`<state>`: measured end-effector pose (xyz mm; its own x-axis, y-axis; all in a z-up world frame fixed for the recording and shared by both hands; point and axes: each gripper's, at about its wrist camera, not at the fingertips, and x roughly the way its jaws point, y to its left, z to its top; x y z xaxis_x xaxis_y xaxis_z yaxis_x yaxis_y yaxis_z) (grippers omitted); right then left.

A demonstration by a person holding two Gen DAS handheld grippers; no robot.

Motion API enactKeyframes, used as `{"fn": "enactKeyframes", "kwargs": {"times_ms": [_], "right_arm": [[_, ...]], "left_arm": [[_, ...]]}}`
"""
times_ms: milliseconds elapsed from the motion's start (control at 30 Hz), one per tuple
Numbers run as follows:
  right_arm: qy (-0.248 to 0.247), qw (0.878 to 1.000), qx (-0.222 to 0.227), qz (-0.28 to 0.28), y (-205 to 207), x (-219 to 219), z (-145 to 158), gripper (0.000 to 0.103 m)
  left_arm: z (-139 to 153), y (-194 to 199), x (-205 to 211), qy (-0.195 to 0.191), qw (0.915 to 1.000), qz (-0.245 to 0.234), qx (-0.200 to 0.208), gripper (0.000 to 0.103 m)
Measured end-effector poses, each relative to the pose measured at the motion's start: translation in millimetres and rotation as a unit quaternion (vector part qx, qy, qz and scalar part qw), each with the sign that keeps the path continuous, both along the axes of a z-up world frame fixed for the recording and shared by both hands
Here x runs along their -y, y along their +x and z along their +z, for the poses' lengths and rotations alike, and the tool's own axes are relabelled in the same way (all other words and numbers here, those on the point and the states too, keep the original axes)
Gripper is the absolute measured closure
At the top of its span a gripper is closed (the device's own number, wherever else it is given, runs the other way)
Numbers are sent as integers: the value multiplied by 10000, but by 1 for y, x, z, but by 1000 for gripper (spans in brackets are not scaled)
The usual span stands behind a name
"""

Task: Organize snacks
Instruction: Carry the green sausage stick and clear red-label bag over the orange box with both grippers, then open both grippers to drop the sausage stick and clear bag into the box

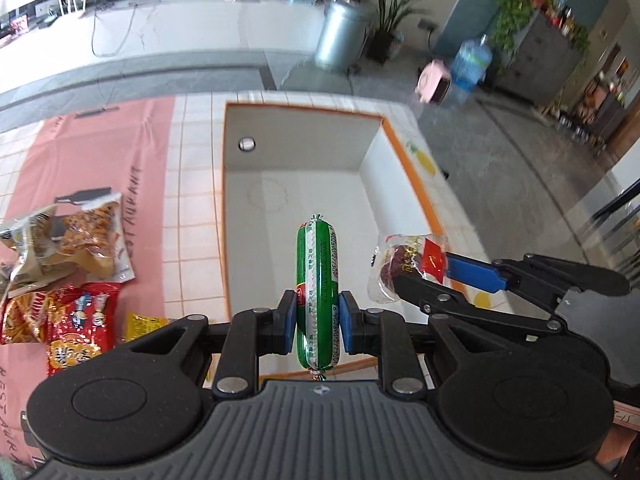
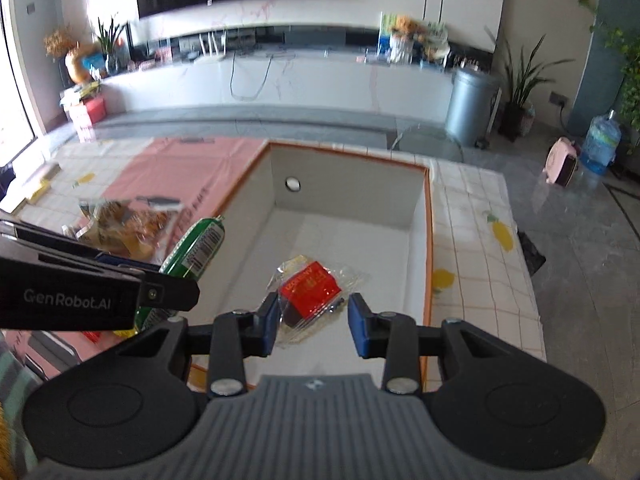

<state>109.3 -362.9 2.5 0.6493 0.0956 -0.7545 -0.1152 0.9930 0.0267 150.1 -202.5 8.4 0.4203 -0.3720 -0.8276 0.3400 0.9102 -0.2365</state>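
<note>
left gripper (image 1: 318, 322) tilted down, clamps sausage (image 1: 317, 280) | right gripper (image 2: 313, 322) tilted down, clamps packet (image 2: 310, 294)

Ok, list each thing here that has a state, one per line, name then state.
left gripper: shut on the green sausage
green sausage: held upright, off the table
right gripper: shut on the clear packet
clear packet: held above the box
white box: open-topped, nothing lying in it
snack bags: piled loose on the pink mat
</note>
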Motion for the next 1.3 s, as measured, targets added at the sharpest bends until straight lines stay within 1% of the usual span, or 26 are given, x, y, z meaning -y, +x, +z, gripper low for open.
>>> {"fn": "enactKeyframes", "kwargs": {"times_ms": [233,400,500,633,667,733,933,1033,1133,1233,1300], "right_arm": [[53,9952,-921,332,34,11,-37,69],[180,9881,-1450,474,54,16,-60,69],[203,9836,-1700,561,63,17,-71,69],[80,9792,-1915,670,72,11,-81,69],[51,9783,-1957,674,73,10,-83,69],[17,9769,-2020,693,74,9,-85,68],[-62,9752,-2092,717,79,6,-88,65],[-127,9744,-2128,709,80,3,-89,64],[-168,9755,-2090,672,79,1,-87,63],[-117,9766,-2054,624,78,0,-81,57],[-130,9779,-2003,580,76,0,-75,50]], "left_arm": [[-29,25,22,452,9970,-239,-578,79],[-44,36,32,677,9939,-343,-800,79],[-52,40,35,840,9917,-394,-891,79],[-61,43,38,1011,9884,-449,-1041,79],[-64,43,38,1033,9877,-451,-1080,79],[-64,43,39,1137,9872,-471,-1019,79],[-64,44,41,1241,9855,-488,-1049,79],[-59,46,41,1207,9865,-437,-1018,79],[-55,48,37,1139,9877,-396,-999,75],[-48,45,33,1084,9889,-374,-945,74],[-43,43,30,1021,9900,-361,-906,74]]}}
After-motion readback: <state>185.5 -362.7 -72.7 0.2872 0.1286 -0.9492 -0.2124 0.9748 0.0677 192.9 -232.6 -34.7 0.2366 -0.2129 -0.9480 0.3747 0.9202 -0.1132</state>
